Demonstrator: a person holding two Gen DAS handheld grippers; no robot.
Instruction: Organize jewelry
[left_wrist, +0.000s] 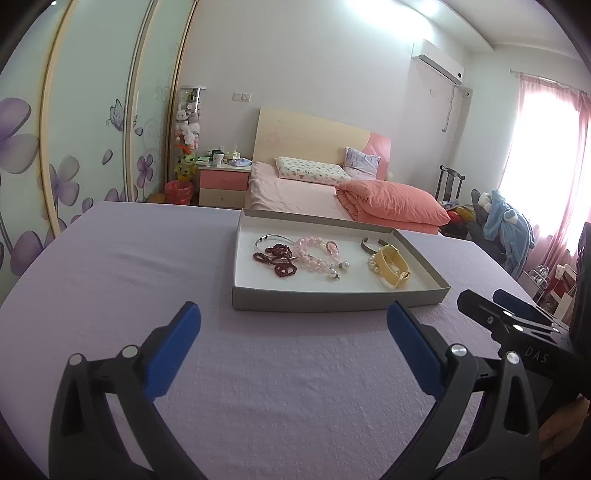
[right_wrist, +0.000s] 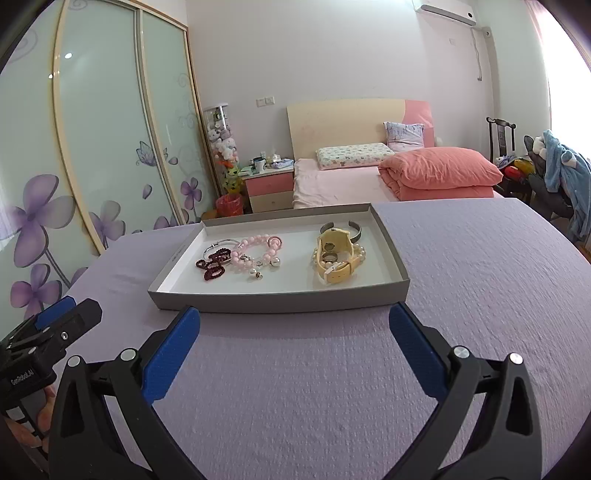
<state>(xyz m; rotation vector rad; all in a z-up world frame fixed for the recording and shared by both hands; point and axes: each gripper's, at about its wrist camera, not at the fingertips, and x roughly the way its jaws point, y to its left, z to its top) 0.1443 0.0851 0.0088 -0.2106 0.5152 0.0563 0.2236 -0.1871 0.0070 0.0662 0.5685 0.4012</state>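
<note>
A shallow grey tray (left_wrist: 332, 301) (right_wrist: 277, 301) with a white floor lies on the lavender tablecloth. On its left side are a dark red bead bracelet (left_wrist: 277, 258) (right_wrist: 214, 266), a pink bead bracelet (left_wrist: 316, 254) (right_wrist: 255, 251) and a silver bangle (left_wrist: 269, 238) (right_wrist: 218, 245). On the right side a yellow watch (left_wrist: 393, 267) (right_wrist: 336, 258) rests with a pearl bracelet (left_wrist: 372, 266) (right_wrist: 360, 253) and a dark metal cuff (left_wrist: 373, 243) (right_wrist: 340, 227). My left gripper (left_wrist: 293, 310) (right_wrist: 83, 306) and right gripper (right_wrist: 294, 312) (left_wrist: 482, 297) both hover just short of the tray's near wall. Each stands open and holds nothing.
The lavender tablecloth (left_wrist: 147, 258) (right_wrist: 480, 258) spreads wide around the tray. Beyond the table are a pink bed (left_wrist: 303, 192) (right_wrist: 332, 184), a flowered sliding wardrobe (left_wrist: 92, 129) on the left, and a chair with clothes (right_wrist: 561, 177) on the right.
</note>
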